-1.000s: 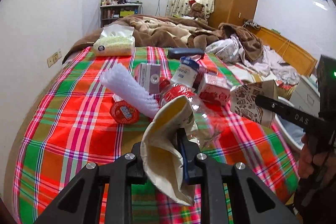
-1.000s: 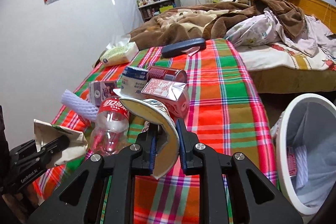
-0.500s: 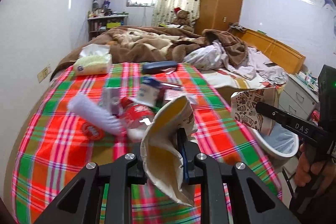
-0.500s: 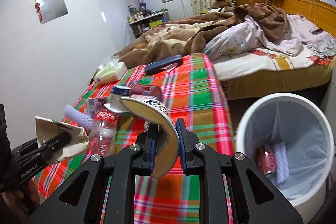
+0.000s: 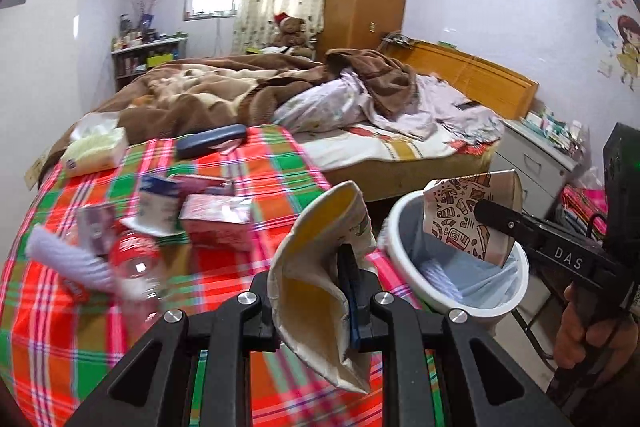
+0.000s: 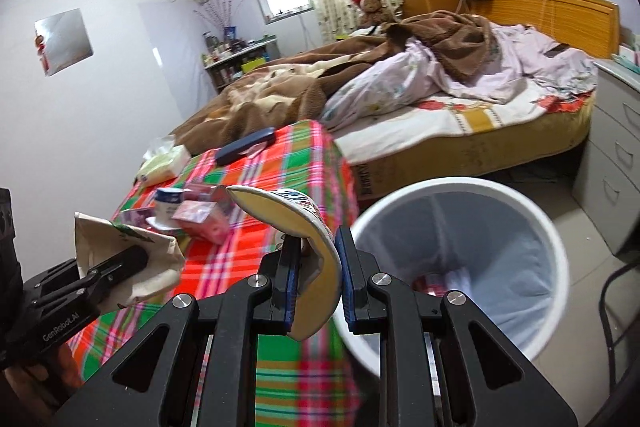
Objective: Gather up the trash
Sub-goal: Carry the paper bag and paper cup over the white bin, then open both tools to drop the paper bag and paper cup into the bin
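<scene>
Each hand-held gripper, left [image 5: 316, 291] and right [image 6: 318, 267], is clamped on a squashed paper cup [image 5: 312, 291] beside the white bin [image 6: 460, 267].

Two flattened paper cups [image 5: 316, 291] [image 6: 316, 259], each pinched upright, near a white bin [image 6: 460, 267] holding seemingly wrappers.

Bin [image 6: 556, 267] right of the table [image 6: 320, 155] (bed [image 6: 500, 115] behind both)

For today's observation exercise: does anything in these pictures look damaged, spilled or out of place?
Yes. Both paper cups are squashed flat: one in the left gripper, one in the right gripper. A clear plastic bottle lies on its side among cartons on the plaid cloth. Nothing looks spilled.
</scene>
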Demonstrator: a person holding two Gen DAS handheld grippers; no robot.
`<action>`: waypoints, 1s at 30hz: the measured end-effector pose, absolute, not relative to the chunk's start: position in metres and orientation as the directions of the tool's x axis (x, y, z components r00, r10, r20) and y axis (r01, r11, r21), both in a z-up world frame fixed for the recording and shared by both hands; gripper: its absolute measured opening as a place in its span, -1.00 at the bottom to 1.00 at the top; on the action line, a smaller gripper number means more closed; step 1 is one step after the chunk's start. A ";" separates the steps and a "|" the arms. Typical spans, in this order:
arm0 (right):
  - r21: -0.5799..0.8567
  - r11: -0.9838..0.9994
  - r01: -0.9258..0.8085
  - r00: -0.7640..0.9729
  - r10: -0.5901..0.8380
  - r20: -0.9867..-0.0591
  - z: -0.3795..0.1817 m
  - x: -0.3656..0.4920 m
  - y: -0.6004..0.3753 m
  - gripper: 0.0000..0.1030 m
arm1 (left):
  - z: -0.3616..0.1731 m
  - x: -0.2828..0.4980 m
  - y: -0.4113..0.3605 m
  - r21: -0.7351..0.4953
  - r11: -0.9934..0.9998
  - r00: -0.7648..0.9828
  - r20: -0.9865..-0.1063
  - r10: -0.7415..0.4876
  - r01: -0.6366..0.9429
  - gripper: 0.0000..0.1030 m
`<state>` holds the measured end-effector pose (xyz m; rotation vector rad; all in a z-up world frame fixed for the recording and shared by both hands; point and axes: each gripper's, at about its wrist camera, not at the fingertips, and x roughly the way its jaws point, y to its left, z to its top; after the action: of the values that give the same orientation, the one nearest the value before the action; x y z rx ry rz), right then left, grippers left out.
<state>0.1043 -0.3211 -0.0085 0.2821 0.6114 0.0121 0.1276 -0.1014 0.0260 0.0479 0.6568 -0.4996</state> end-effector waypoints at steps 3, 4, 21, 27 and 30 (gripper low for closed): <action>0.260 0.960 0.102 0.821 0.066 -0.567 -0.009 0.101 -0.334 -0.64 | 0.025 0.129 -0.121 -0.121 0.863 0.658 -0.599 -0.457 0.490 -0.56; 0.254 0.960 0.113 0.820 0.054 -0.570 -0.010 0.101 -0.337 -0.64 | 0.024 0.129 -0.130 -0.121 0.856 0.650 -0.600 -0.466 0.502 -0.55; 0.160 0.949 0.273 0.731 -0.097 -0.675 -0.046 0.100 -0.392 -0.63 | -0.011 0.147 -0.236 -0.122 0.776 0.529 -0.666 -0.526 0.618 -0.55; 0.147 0.948 0.283 0.713 -0.106 -0.693 -0.051 0.100 -0.400 -0.62 | -0.016 0.152 -0.248 -0.123 0.771 0.516 -0.676 -0.526 0.625 -0.47; 0.140 0.946 0.291 0.705 -0.114 -0.700 -0.052 0.102 -0.400 -0.50 | -0.015 0.152 -0.249 -0.137 0.771 0.516 -0.669 -0.535 0.622 -0.09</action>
<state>0.1017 -0.4000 -0.0523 0.2484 0.7565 -0.2274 0.1516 -0.2485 -0.0150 0.1258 0.7577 -0.6971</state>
